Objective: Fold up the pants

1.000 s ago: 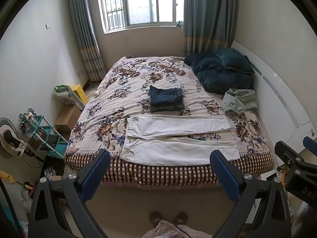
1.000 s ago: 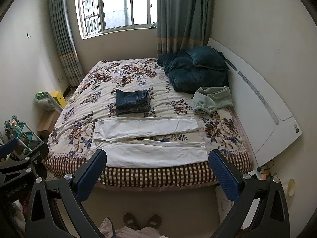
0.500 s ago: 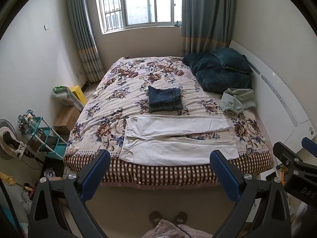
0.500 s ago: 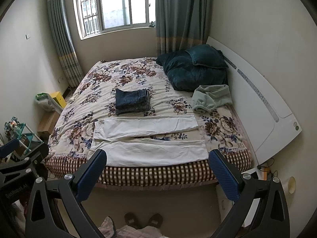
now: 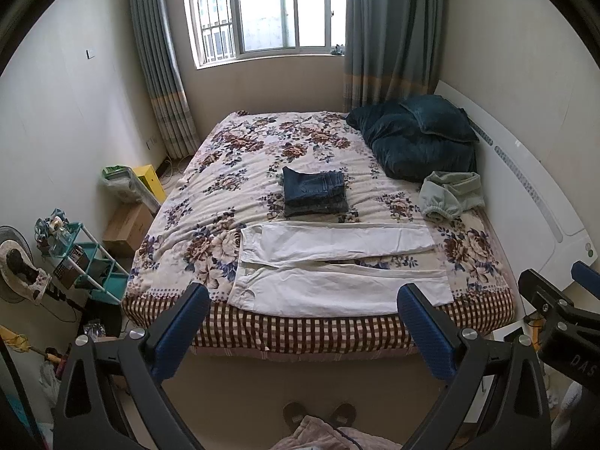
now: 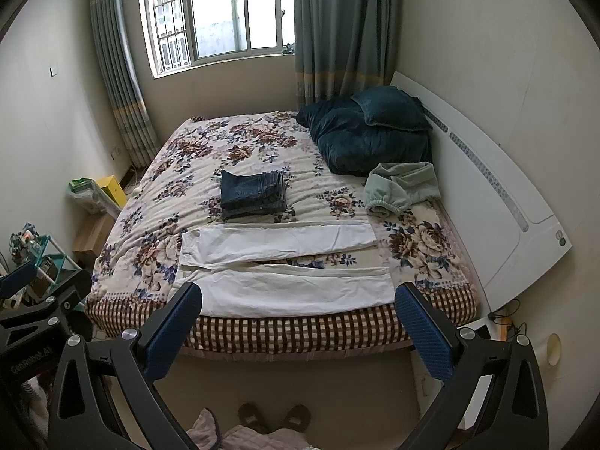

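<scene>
Bed (image 5: pixel 232 172) with a floral blanket carries everything – it fills most of both wrist views, headboard (image 5: pixel 532 202) along its right edge. Dark teal pillows (image 5: pixel 416 138) sit at the far right corner against the headboard. White pants (image 5: pixel 337 262) lie flat along the near edge of the bed, waistband toward the left edge, both legs running toward the headboard side, the near leg right at the checked border. Legs are spread with a gap of blanket showing between them, so no fold is made yet on this pair.

Folded dark jeans (image 5: pixel 314 192) rest mid-bed, just beyond the white pants and apart from them – judged as one pair already done. Crumpled pale green garment (image 5: pixel 450 195) sits near the right edge beside the pillows, unfolded; can't tell if it is pants, maybe still to do.

Left gripper (image 5: pixel 303 318) is held off the near edge of the bed, above the floor, jaws spread wide with nothing between them. Right gripper (image 6: pixel 298 315) is likewise off the near edge, jaws spread wide with nothing in them, not touching cloth. The person's slippers (image 6: pixel 273 418) show on the floor below.

Judgement: task stands at the start of the white pair – remaining are bringing one leg over the other, then folding lengthwise down to a stack like the jeans.
</scene>
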